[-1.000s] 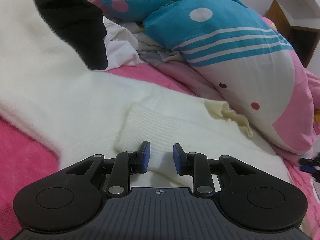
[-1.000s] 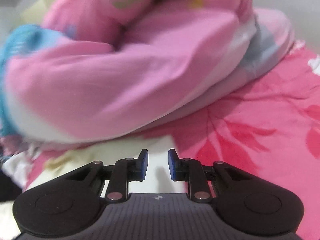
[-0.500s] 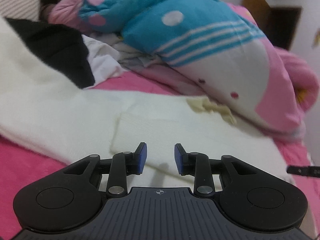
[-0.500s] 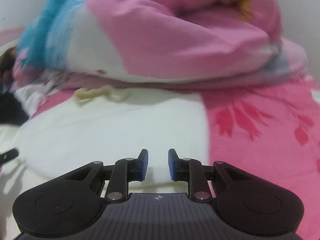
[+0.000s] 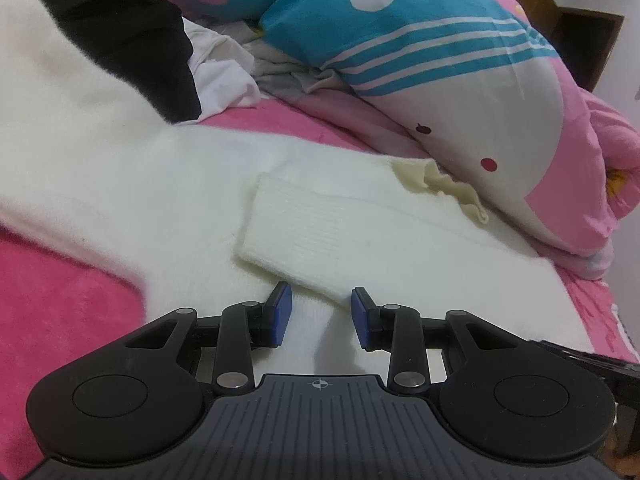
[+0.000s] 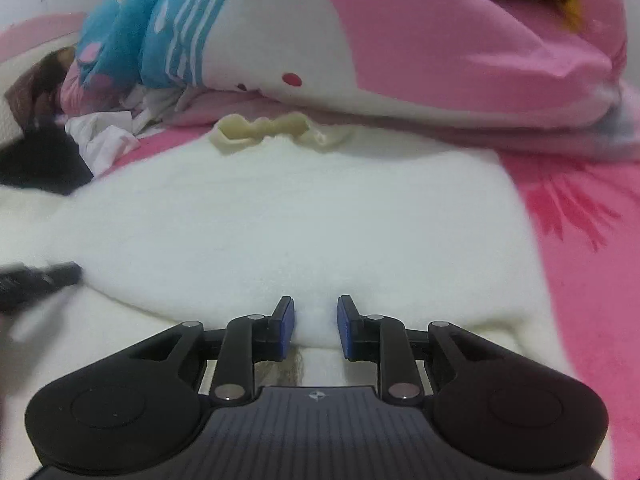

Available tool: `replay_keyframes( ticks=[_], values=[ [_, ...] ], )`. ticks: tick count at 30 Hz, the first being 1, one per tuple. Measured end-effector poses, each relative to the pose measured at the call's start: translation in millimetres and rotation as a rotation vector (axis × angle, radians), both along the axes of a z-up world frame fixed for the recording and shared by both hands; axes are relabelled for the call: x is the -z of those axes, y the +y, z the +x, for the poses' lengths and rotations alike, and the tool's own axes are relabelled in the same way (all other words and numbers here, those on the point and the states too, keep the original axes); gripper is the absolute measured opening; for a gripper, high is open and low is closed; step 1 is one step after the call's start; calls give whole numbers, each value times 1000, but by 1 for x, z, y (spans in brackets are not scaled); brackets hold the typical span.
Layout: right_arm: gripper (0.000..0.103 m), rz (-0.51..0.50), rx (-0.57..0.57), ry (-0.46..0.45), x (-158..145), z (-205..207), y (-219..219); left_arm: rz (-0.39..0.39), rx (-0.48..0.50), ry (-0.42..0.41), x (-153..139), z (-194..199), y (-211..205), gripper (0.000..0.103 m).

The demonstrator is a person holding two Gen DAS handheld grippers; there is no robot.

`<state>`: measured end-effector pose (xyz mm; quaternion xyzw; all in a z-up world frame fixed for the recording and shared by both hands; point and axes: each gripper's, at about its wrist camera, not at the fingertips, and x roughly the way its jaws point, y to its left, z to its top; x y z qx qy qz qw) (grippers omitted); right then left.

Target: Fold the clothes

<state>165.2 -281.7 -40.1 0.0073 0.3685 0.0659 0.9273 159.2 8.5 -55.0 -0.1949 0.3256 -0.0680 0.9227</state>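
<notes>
A white fluffy sweater [image 5: 120, 160] lies spread on the pink bedsheet [image 5: 52, 288], with its ribbed sleeve cuff [image 5: 320, 236] folded across the body and a cream ruffled collar [image 5: 444, 184] at the far side. My left gripper [image 5: 320, 316] hovers low over the cuff's near corner. Its blue pads stand apart and press on nothing. In the right wrist view the sweater [image 6: 300, 208] fills the middle and the collar [image 6: 276, 132] is at the back. My right gripper [image 6: 316, 328] is at the near edge, open, with a ridge of white fabric in the gap.
A bulky pink, white and blue duvet [image 5: 440, 60] is heaped right behind the sweater. A black garment [image 5: 132, 40] and a crumpled white one [image 5: 224, 76] lie at the far left. A wooden cabinet [image 5: 568, 28] stands at the back right. Bare pink sheet [image 6: 592, 240] runs along the right.
My right gripper has swept from over the pink sheet and duvet onto the sweater's near edge, rolling as it went. The left gripper has stayed over the cuff, its jaws a little wider.
</notes>
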Motion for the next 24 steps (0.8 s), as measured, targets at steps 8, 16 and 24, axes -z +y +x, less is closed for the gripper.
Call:
replay_keyframes(
  ticks=[8, 16, 24],
  values=[
    [25, -8, -102, -2, -2, -2, 49, -21, -2, 14, -1, 0, 3, 33],
    [25, -15, -175, -52, -11, -4, 78, -63, -9, 34, 0, 2, 9, 33],
    [26, 14, -173, -77, -17, -3, 81, -66, -16, 33, 0, 1, 9, 33]
  ],
)
